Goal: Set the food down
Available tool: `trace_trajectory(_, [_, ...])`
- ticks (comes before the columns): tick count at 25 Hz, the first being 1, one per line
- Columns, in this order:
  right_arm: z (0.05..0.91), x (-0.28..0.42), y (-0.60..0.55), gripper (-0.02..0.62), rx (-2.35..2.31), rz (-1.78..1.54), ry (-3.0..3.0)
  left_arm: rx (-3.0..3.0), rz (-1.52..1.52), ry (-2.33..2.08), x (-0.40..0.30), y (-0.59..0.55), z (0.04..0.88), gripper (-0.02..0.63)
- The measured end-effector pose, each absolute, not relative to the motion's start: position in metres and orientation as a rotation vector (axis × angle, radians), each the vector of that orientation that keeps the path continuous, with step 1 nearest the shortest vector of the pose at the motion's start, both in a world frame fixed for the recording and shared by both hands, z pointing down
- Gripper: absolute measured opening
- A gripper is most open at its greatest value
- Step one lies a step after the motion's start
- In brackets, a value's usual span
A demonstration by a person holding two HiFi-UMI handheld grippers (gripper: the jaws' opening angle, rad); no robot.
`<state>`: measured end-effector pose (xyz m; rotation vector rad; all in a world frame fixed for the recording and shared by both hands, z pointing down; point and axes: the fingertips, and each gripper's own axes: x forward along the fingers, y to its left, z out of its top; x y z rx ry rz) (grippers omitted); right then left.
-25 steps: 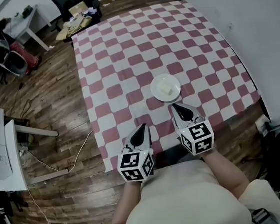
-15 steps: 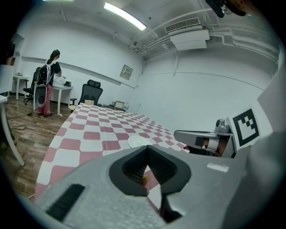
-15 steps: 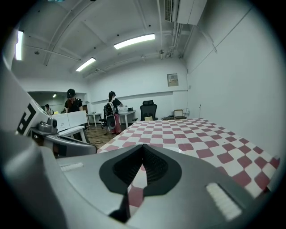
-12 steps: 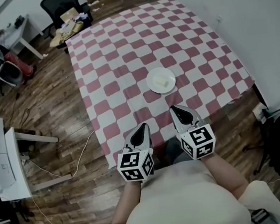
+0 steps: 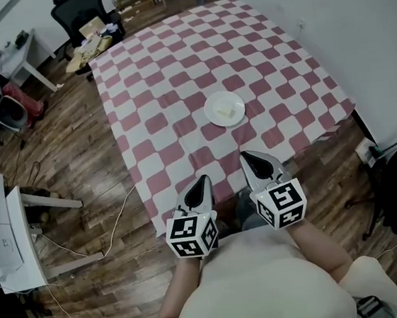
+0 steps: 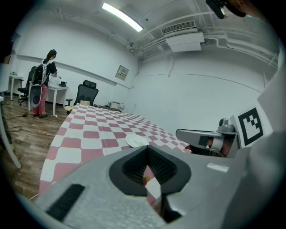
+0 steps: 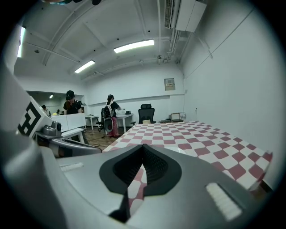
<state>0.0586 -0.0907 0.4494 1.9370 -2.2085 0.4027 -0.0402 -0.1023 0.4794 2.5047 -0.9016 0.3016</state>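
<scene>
red-checked tablecloth (image 5: 176,86) on table; wood floor (image 5: 80,182); white walls (image 5: 354,23).

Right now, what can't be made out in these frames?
- The food on the plate: head view, a pale piece, too small to identify.
- Same food, left gripper view: the plate shows nearly edge-on and far off, so nothing on it reads.
- The plate, right gripper view: not visible; the right gripper fills the lower picture.
- The clutter beyond the far end of the table: head view, too small.
</scene>
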Motion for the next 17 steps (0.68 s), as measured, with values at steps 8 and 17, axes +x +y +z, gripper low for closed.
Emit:
trace_trajectory(8, [0.447,0.044,-0.089,0.002,1.925,0.406,-2.241,2.518,0.296,-0.898,-0.049,-0.102,0.477,0.008])
trace_trajectory(17, [0.451,0.028,-0.061,0.002,1.913,0.401,-2.267,2.536,0.297,-0.888,-0.057,-0.079,0.483,0.008])
